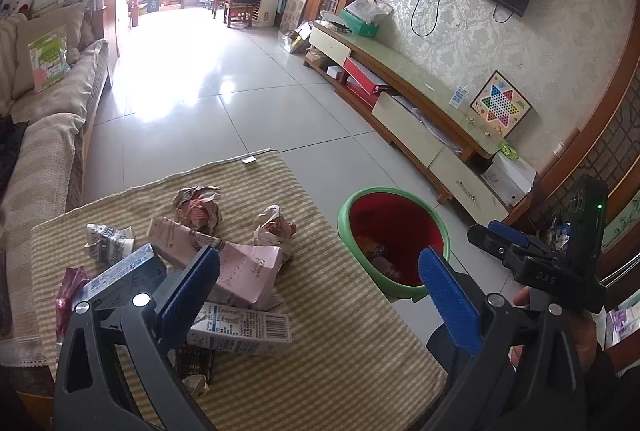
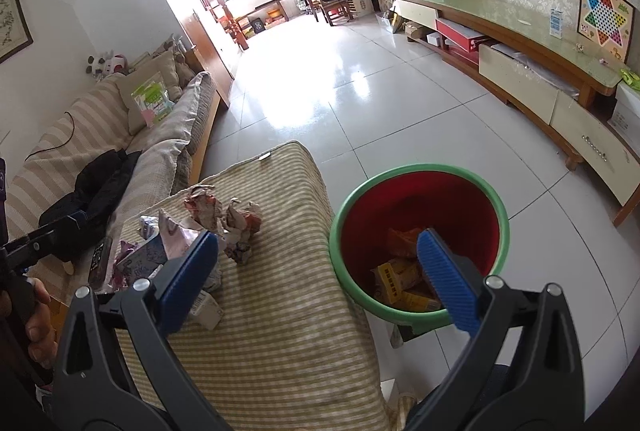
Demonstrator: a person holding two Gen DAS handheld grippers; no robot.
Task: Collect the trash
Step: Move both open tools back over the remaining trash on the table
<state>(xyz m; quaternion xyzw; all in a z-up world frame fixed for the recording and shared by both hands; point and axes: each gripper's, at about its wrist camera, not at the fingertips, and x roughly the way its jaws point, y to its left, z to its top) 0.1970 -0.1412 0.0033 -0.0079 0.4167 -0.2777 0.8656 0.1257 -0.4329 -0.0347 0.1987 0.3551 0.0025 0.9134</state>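
the left gripper [image 1: 318, 277] is wide open, with nothing between its 2 blue pads [image 1: 188, 295]. it hangs over the striped cloth [image 1: 328, 343] that covers a low table. the right gripper [image 2: 318, 273] is wide open too, and it holds nothing.

in the left wrist view the trash sits in a pile on the cloth, from about 9 o'clock to the middle. a pink carton [image 1: 236, 263] lies flat in the pile. a blue and white box [image 1: 124, 271] leans just beside it at 9 o'clock. a white milk carton [image 1: 244, 327] with a bar code lies at about 7 o'clock, partly under the left pad. 2 balls of crumpled paper [image 1: 198, 207] [image 1: 276, 225] sit behind the pink carton, toward 12 o'clock. a crushed white wrapper [image 1: 106, 241] lies at 9 o'clock, and a shiny red wrapper [image 1: 68, 295] sits at the cloth's left edge.

the bucket [image 1: 348, 215] is red inside with a green rim. it stands on the tiled floor [image 1: 208, 79] just beside the table, at about 3 o'clock. in the right wrist view yellow and orange packets [image 2: 400, 275] lie at its bottom, partly hidden by the right pad.

a hand [image 1: 560, 335] holds the right gripper at 4 o'clock in the left wrist view. a sofa [image 2: 100, 135] runs along 9 o'clock, and a long tv stand [image 2: 520, 47] along 2 o'clock.
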